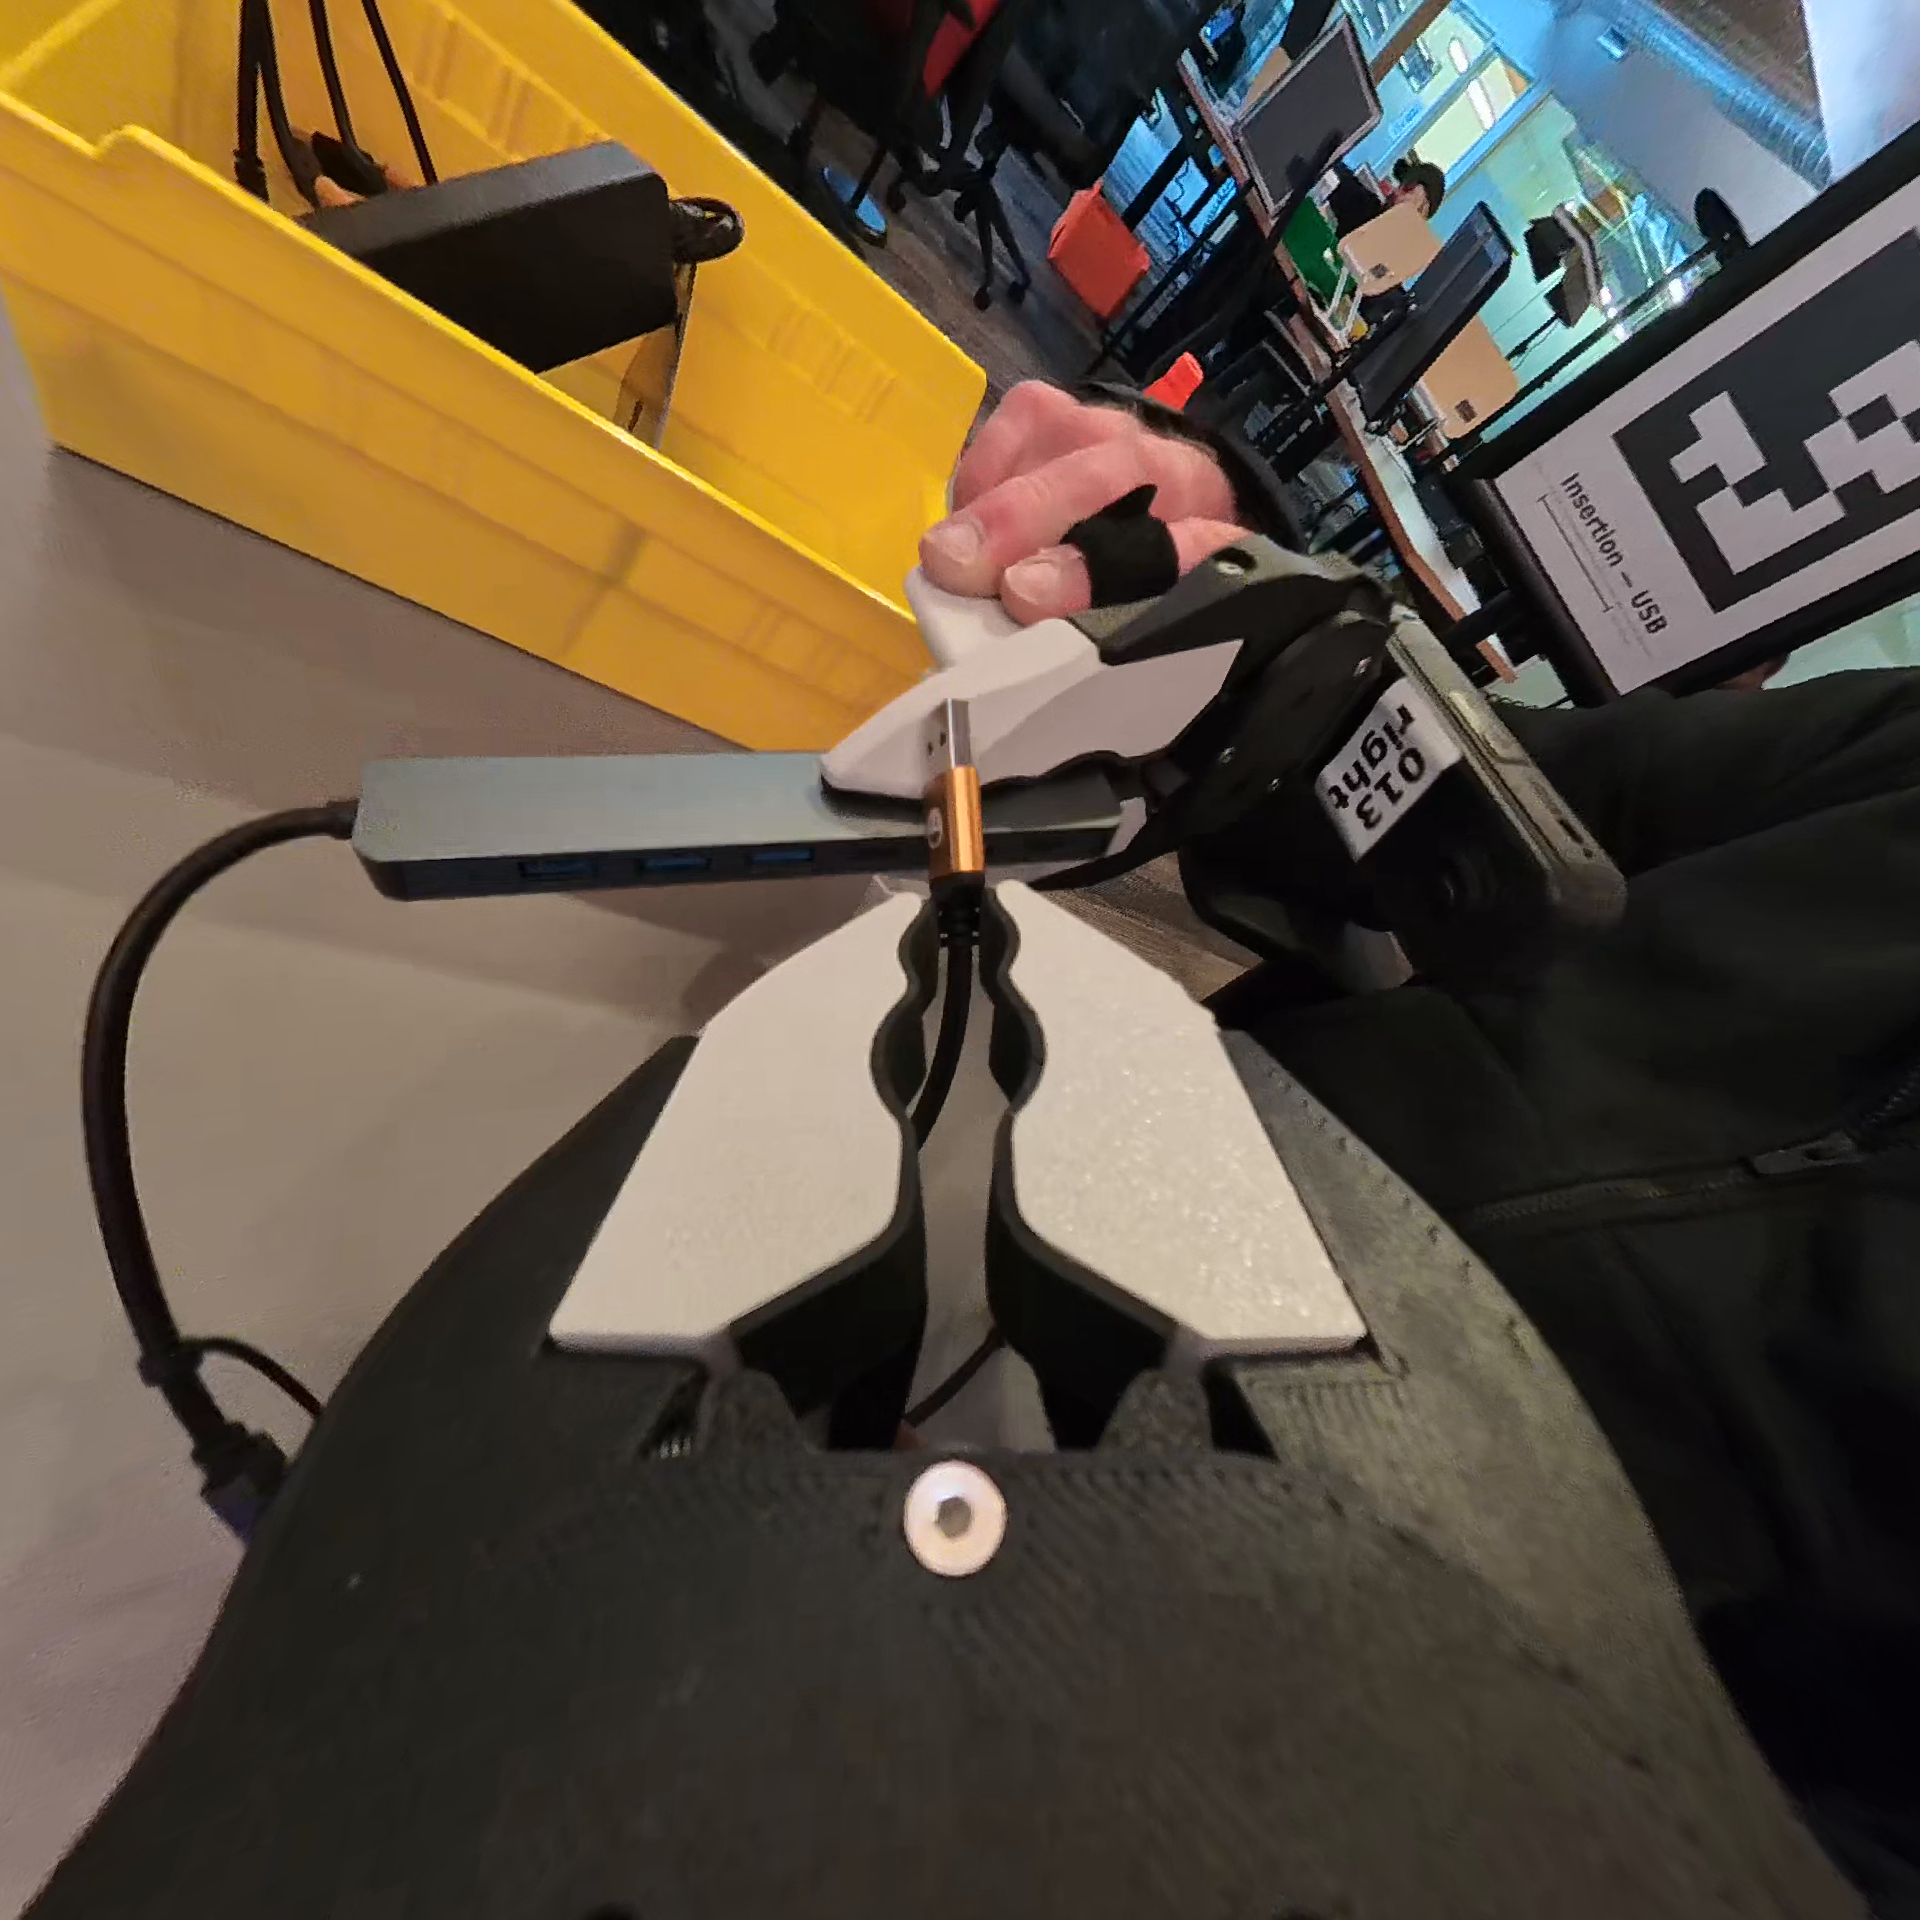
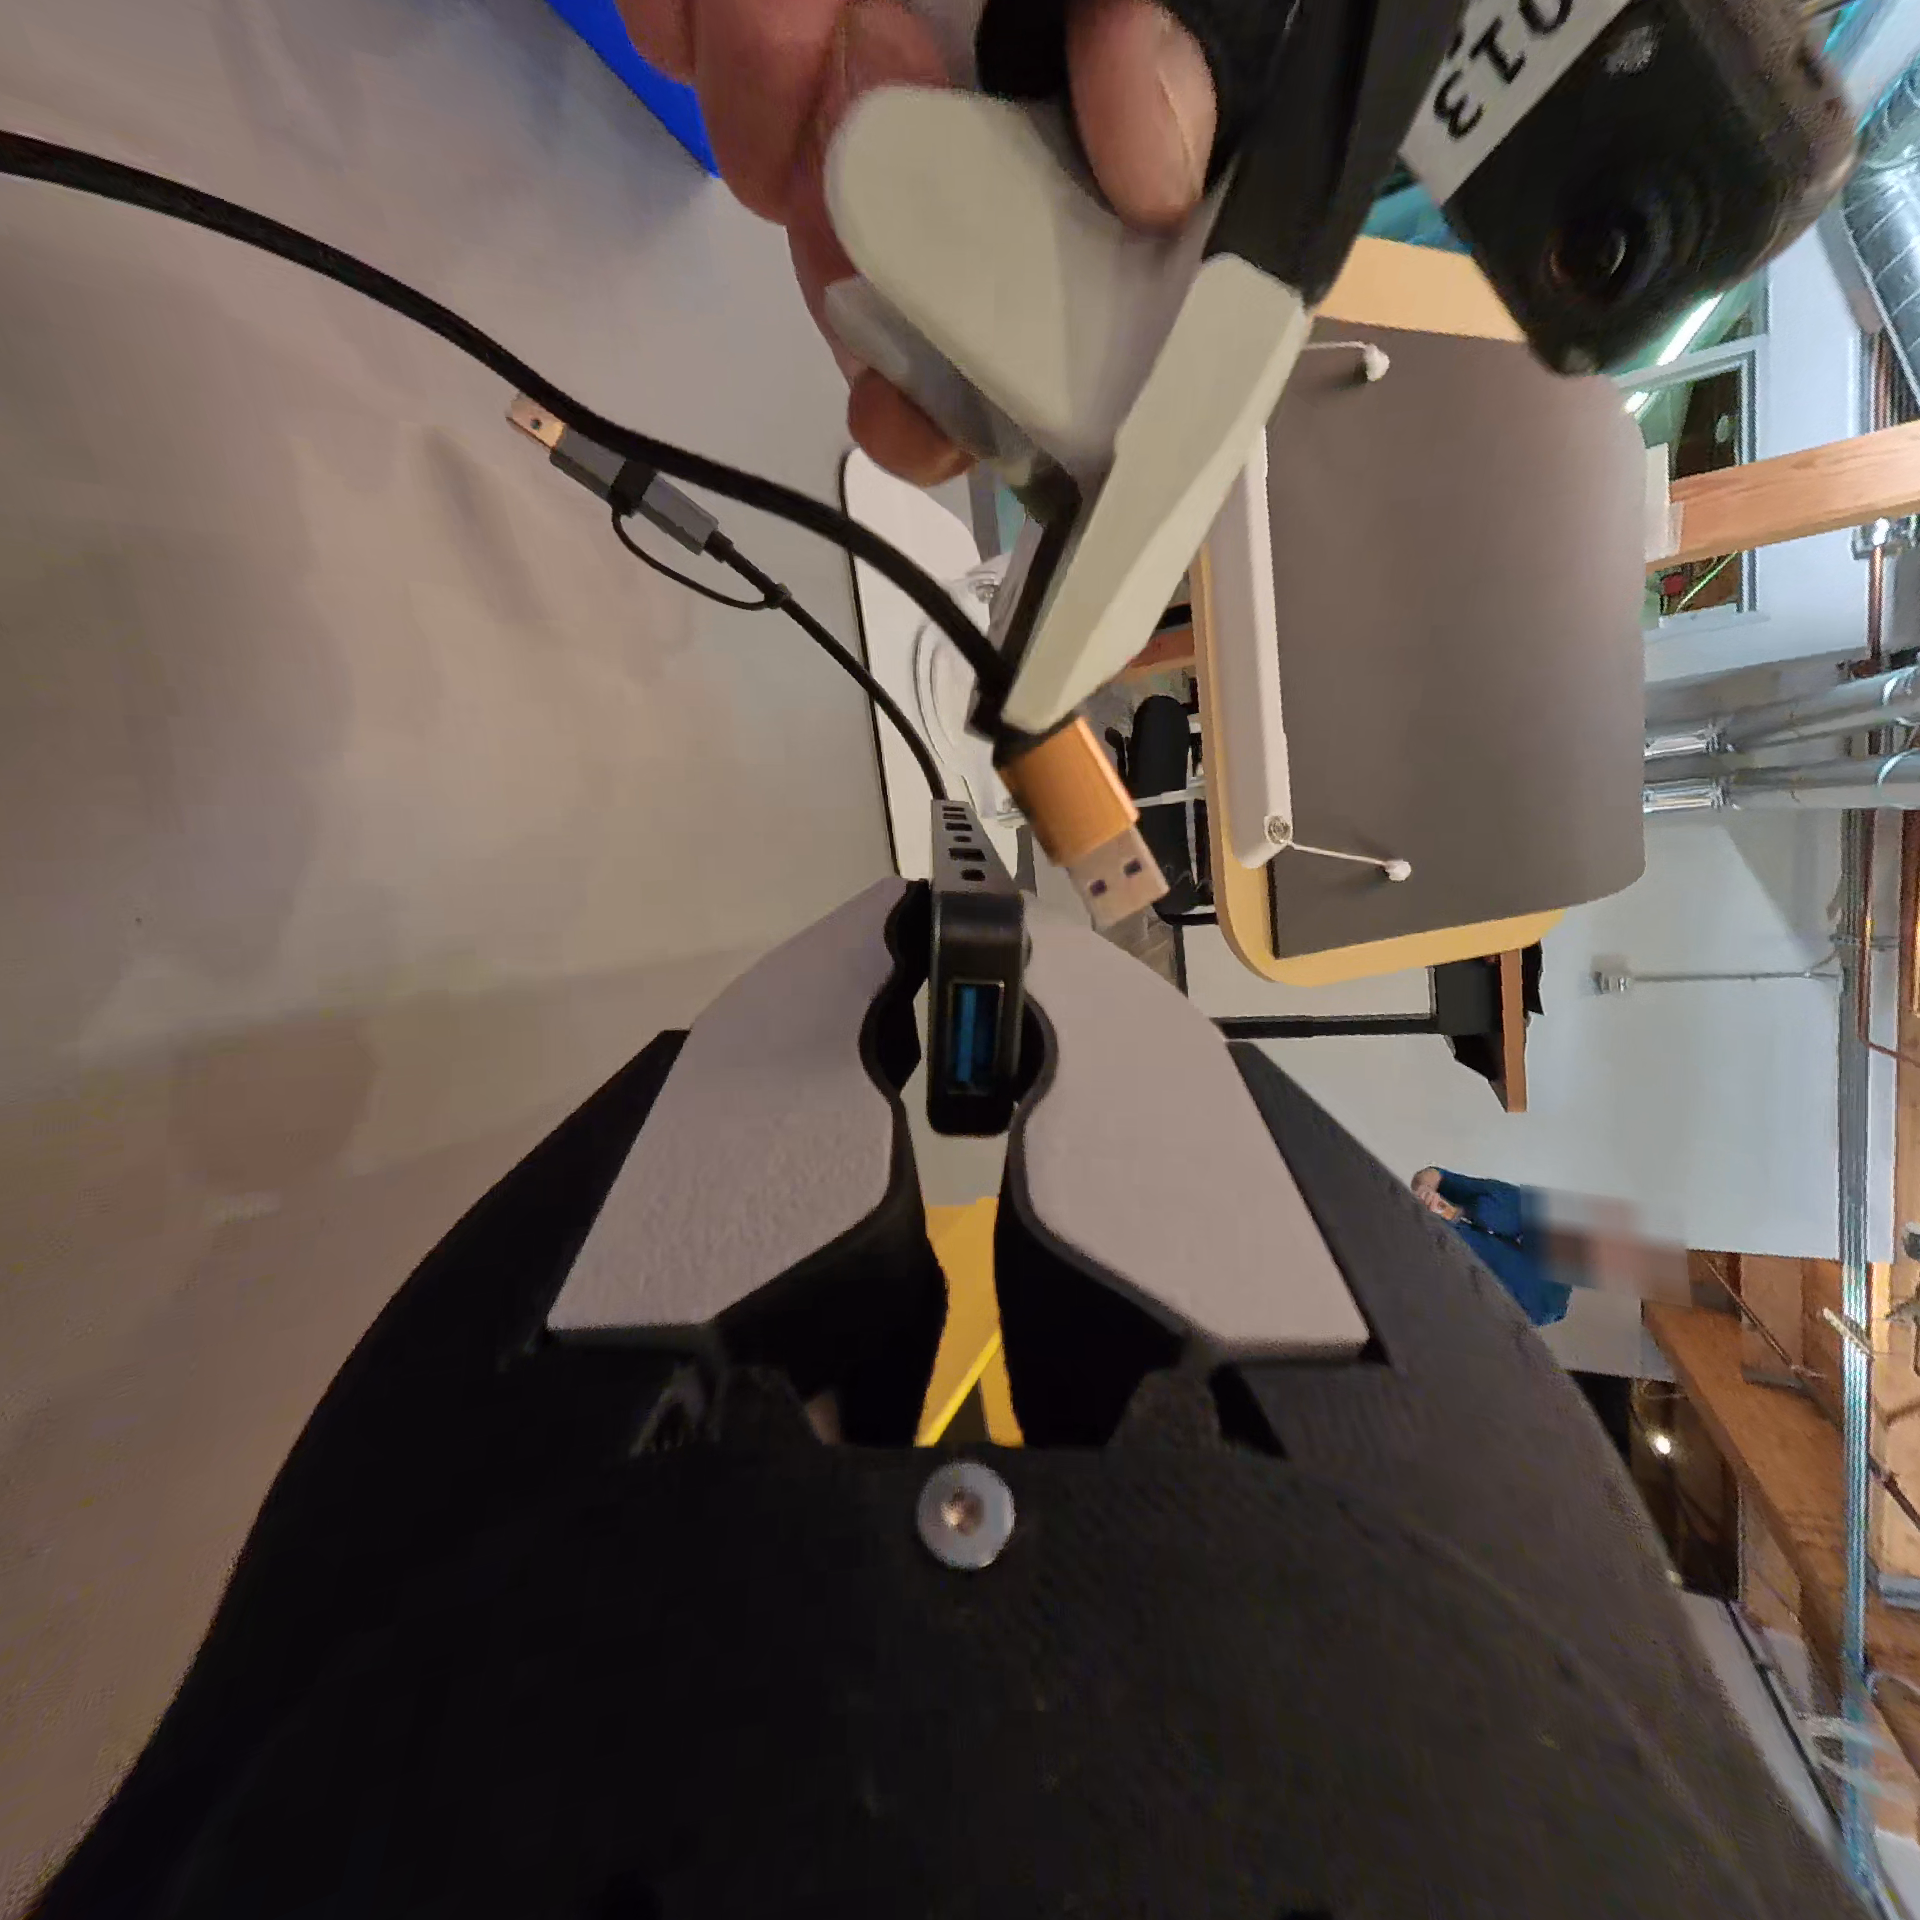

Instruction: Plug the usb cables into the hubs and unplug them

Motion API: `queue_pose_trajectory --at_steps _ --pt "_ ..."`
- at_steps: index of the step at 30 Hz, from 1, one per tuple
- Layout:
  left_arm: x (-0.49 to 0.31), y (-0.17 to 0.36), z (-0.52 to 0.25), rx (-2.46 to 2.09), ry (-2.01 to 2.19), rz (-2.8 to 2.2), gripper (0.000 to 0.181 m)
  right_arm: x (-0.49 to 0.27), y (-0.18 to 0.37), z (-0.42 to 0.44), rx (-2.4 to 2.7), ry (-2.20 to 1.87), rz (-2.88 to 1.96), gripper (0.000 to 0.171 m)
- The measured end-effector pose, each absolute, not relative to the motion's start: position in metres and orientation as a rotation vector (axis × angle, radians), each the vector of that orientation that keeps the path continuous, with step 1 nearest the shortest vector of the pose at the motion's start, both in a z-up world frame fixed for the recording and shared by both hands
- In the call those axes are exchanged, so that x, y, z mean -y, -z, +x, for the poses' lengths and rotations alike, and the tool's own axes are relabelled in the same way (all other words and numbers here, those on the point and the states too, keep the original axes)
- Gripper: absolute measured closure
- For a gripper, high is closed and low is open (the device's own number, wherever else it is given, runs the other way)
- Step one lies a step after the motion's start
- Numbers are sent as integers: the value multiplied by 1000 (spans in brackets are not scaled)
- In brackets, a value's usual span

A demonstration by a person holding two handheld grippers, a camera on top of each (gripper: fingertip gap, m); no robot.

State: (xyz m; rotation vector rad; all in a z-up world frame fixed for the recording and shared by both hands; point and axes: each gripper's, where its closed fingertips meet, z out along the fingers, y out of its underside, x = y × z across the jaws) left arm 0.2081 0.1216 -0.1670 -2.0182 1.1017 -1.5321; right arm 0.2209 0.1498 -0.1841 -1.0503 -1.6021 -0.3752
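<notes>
My left gripper [image 1: 956,906] is shut on a black cable just behind its orange USB plug [image 1: 954,826]. The plug's metal tip is bare and sits in no port. My right gripper [image 2: 966,920] is shut on the end of a slim grey hub [image 2: 971,1023] whose end blue port faces the camera. In the left wrist view the hub [image 1: 623,821] is held level above the table, with blue side ports [image 1: 675,864] left of the plug. In the right wrist view the orange plug [image 2: 1075,795] hangs just right of the hub, held by the left gripper [image 2: 1023,722].
A yellow bin [image 1: 499,488] at the back left holds a black box [image 1: 499,260] and cables. The hub's own black cable [image 1: 114,1039] loops down to the grey table [image 1: 364,1091]; its grey connector [image 2: 623,488] lies there. A marker sign [image 1: 1714,468] stands at the right. Only a small space, under 4 cm, lies between the two pairs of fingers.
</notes>
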Motion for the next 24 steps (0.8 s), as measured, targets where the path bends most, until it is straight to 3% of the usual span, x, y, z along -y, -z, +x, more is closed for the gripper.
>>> queue_pose_trajectory --at_steps 15,24 --pt "-134 208 214 -1016 1427 -2202 173 -148 183 218 1595 360 -1058 161" --pt "-175 246 189 -892 796 -2321 171 -155 189 226 1582 325 -1124 161"
